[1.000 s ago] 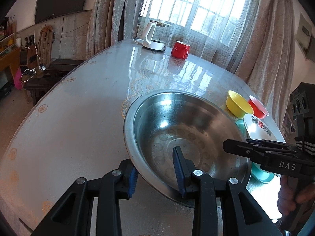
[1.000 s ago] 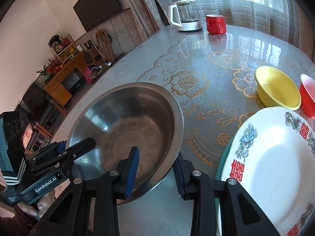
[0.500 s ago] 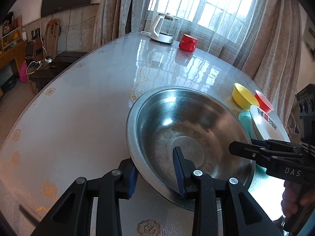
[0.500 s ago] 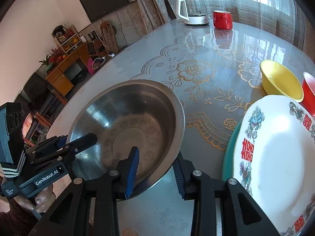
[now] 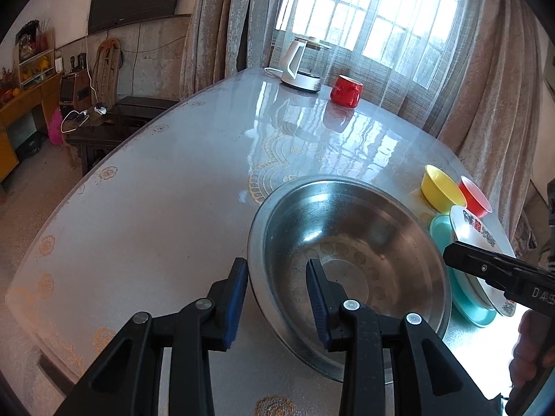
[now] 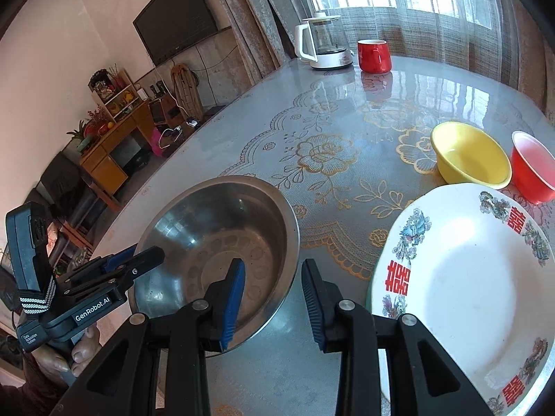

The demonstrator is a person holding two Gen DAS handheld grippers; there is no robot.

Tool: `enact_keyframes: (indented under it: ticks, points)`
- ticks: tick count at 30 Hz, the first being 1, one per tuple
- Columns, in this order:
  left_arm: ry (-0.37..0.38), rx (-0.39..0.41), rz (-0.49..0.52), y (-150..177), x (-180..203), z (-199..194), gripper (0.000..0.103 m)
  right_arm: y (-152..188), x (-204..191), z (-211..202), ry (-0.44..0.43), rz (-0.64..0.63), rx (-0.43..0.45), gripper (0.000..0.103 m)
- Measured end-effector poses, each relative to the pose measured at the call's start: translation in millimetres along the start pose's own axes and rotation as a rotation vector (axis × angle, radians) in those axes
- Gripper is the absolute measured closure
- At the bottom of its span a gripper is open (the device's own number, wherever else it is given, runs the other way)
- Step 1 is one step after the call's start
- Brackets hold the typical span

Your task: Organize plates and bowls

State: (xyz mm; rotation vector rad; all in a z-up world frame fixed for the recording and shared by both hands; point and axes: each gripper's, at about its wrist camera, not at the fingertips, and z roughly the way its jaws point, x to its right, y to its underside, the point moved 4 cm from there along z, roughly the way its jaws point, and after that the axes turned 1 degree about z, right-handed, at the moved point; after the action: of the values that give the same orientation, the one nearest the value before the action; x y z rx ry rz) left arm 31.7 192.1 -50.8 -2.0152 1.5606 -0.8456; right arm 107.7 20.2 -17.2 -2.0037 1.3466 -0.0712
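The steel basin [image 5: 347, 242] rests on the near part of the table [image 5: 173, 190], just left of the white flowered plate [image 6: 468, 277], which lies on a teal plate [image 5: 440, 228]. The left gripper [image 5: 277, 300] has the basin's near-left rim between its two blue pads, one inside and one outside. Its jaws are opening now, and compared with a second ago a thin gap shows between the outer pad and the rim, so it seems to be letting go. The right gripper [image 6: 272, 300] straddles the rim on the basin's right side in the same way, as it did a second ago. Its pads stand moderately apart and I do not see them press the metal. To me this means the basin is already put in its place and the hands are about to leave it. Farther right, the yellow bowl [image 6: 471, 159] and the red bowl [image 6: 534, 170] wait side by side, not yet stacked.
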Motion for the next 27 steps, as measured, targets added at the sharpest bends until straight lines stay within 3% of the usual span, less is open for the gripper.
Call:
enact_keyframes:
  ticks: [5, 14, 22, 27]
  points:
    - [-0.016, 0.053, -0.003, -10, 2, -9, 0.065, -2, -1, -6, -0.029, 0.018, 0.036, 0.069]
    - [0.034, 0.034, 0.049, -18, 40, -5, 0.062, -7, 13, -27, -0.066, 0.065, 0.101, 0.067]
    - [0.063, 0.000, 0.081, -25, 73, 6, 0.062, -9, 50, -48, -0.025, 0.152, 0.142, 0.067]
    - [0.098, 0.023, 0.141, -30, 100, 7, 0.053, -10, 86, -64, -0.007, 0.241, 0.167, 0.067]
